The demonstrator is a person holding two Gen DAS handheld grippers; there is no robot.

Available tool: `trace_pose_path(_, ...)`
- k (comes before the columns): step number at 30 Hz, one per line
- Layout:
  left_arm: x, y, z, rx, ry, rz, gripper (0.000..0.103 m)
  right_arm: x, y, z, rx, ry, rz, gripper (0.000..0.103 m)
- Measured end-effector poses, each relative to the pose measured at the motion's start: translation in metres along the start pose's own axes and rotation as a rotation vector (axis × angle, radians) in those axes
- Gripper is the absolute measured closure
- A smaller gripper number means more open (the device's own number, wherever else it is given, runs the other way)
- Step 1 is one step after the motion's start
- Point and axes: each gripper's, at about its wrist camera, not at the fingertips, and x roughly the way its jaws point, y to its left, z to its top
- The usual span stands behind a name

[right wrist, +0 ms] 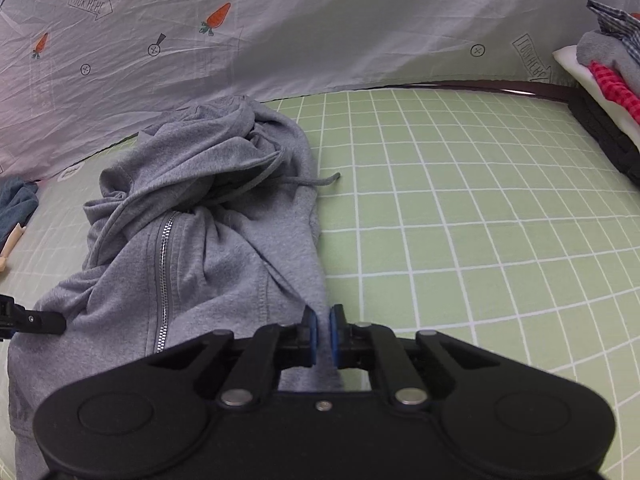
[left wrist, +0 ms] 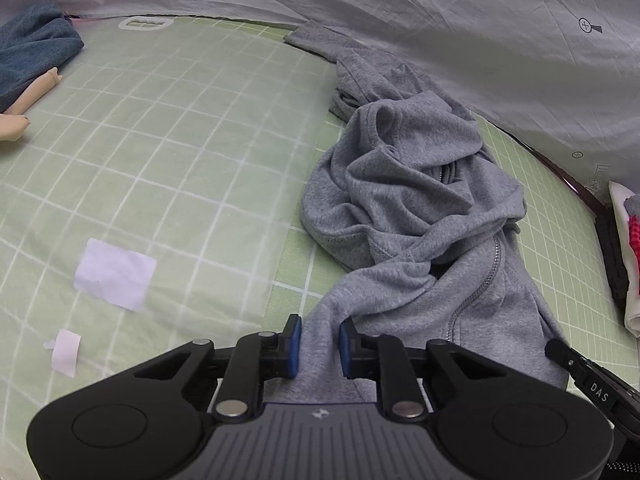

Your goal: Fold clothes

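Observation:
A grey zip-up hoodie (left wrist: 412, 200) lies crumpled on the green checked sheet (left wrist: 180, 128). It also shows in the right wrist view (right wrist: 200, 220), with its zipper and drawstring visible. My left gripper (left wrist: 319, 342) is shut on the hoodie's near edge, with fabric pinched between its blue pads. My right gripper (right wrist: 323, 336) is shut on another part of the hoodie's near edge. The right gripper's tip shows in the left wrist view (left wrist: 560, 350), and the left gripper's tip shows in the right wrist view (right wrist: 40, 320).
A white carrot-print cloth (right wrist: 280, 32) hangs behind the bed. A blue garment (left wrist: 32, 48) and beige item (left wrist: 36, 92) lie far left. A stack of folded clothes (right wrist: 600, 76) sits at right. Paper scraps (left wrist: 114, 272) lie on the sheet.

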Motion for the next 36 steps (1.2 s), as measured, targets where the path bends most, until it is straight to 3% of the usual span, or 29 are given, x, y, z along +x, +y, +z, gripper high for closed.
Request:
trace_pose_path(5,-0.015,0.012,-0.019,-0.047,-0.02,0.046,0.082,-0.019,0.01,-0.012,-0.059,-0.001,-0.005,0.097)
trace_pose_path(9,-0.017,0.026,-0.031,-0.118,0.0,0.036,0.081,-0.018,0.012,-0.022,-0.062,0.055,0.011,0.096)
trace_pose_path(13,-0.026,0.025,-0.034,-0.118,-0.03,0.022,0.076,-0.021,0.013,-0.034,-0.074,0.087,-0.01,0.092)
trace_pose_path(15,-0.03,0.021,-0.032,-0.109,-0.045,0.029,0.072,-0.026,0.008,-0.037,-0.06,0.082,-0.031,0.068)
trace_pose_path(19,-0.04,0.014,-0.023,-0.096,-0.1,0.04,0.058,-0.032,-0.004,-0.04,-0.006,0.07,-0.08,0.052)
trace_pose_path(21,-0.044,0.007,-0.016,-0.068,-0.129,0.039,0.043,-0.032,-0.008,-0.041,0.007,0.074,-0.111,0.034)
trace_pose_path(25,-0.045,-0.014,-0.006,0.03,-0.158,0.042,0.04,-0.029,-0.013,-0.04,0.027,0.074,-0.144,0.022)
trace_pose_path(27,-0.038,-0.027,-0.004,0.09,-0.154,0.043,0.034,-0.027,-0.015,-0.037,0.024,0.072,-0.175,0.011)
trace_pose_path(36,-0.002,-0.069,0.01,0.274,-0.11,0.026,0.032,-0.004,-0.048,-0.011,0.105,0.061,-0.262,0.007)
